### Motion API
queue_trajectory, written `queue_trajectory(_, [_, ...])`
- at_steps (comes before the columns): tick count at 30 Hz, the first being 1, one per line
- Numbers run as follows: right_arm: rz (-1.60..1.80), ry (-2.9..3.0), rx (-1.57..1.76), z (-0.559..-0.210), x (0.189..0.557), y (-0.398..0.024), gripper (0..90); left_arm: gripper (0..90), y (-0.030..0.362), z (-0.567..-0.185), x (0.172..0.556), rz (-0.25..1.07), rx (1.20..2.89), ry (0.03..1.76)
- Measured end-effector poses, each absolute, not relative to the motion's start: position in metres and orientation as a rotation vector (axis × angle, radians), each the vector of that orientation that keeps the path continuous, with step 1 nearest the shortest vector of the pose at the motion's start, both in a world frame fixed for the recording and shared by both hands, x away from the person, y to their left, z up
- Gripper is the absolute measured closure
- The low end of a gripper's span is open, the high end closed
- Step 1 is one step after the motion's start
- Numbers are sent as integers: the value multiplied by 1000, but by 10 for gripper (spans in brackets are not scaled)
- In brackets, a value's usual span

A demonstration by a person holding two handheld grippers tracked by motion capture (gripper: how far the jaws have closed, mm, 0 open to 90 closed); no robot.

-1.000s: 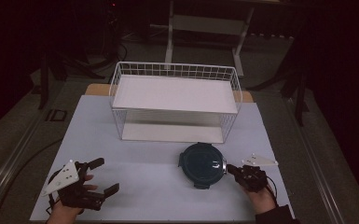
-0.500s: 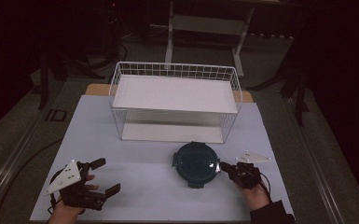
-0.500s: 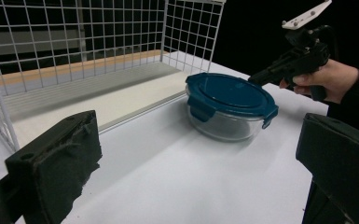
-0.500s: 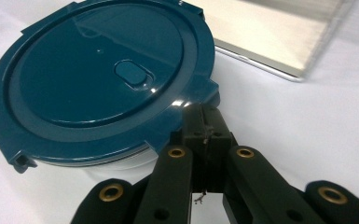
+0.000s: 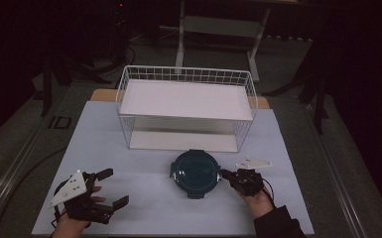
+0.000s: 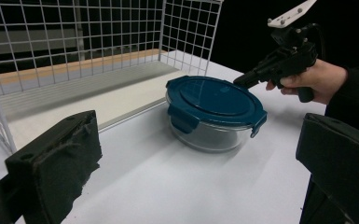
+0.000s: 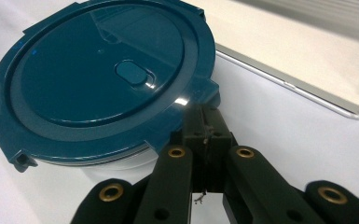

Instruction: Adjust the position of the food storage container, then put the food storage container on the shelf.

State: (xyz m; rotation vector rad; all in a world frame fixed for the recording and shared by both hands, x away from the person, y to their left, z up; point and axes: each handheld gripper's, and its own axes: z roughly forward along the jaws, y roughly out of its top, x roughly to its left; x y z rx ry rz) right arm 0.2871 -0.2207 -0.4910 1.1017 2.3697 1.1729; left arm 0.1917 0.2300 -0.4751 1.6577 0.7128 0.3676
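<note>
Left gripper: jaws released, spread wide, nothing between, near table front edge. Right gripper: jaws clenched together, tips at container lid rim, mid-table. Beyond: wire basket.

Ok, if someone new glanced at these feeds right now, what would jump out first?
Probably the round glass container with the dark teal lid, near the front middle of the table, with the right gripper shut at its rim. Behind it stands the white wire basket, and the left gripper waits open at front left.
</note>
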Motion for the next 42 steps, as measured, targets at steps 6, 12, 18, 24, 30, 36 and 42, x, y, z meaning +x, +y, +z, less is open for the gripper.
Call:
queue_trajectory(6, [1199, 2389, 1089, -492, 289, -209, 900, 0, 230, -475, 191, 370, 1662, 711])
queue_trajectory(12, [1205, 2408, 1062, -492, 293, -196, 900, 0, 230, -475, 191, 368, 1663, 711])
queue_trajectory(18, [1211, 2421, 1042, -492, 294, -188, 900, 0, 229, -476, 191, 364, 1668, 709])
queue_trajectory(24, [1210, 2405, 1022, -491, 291, -187, 900, 0, 230, -476, 191, 367, 1668, 711])
queue_trajectory(30, [1247, 2374, 990, -481, 285, -192, 860, 0, 227, -476, 192, 362, 1676, 705])
queue_trajectory(36, [1358, 2337, 974, -471, 277, -201, 685, 0, 224, -477, 197, 363, 1709, 707])
queue_trajectory(42, [1441, 2295, 936, -460, 266, -204, 350, 0, 215, -466, 204, 318, 1732, 678])
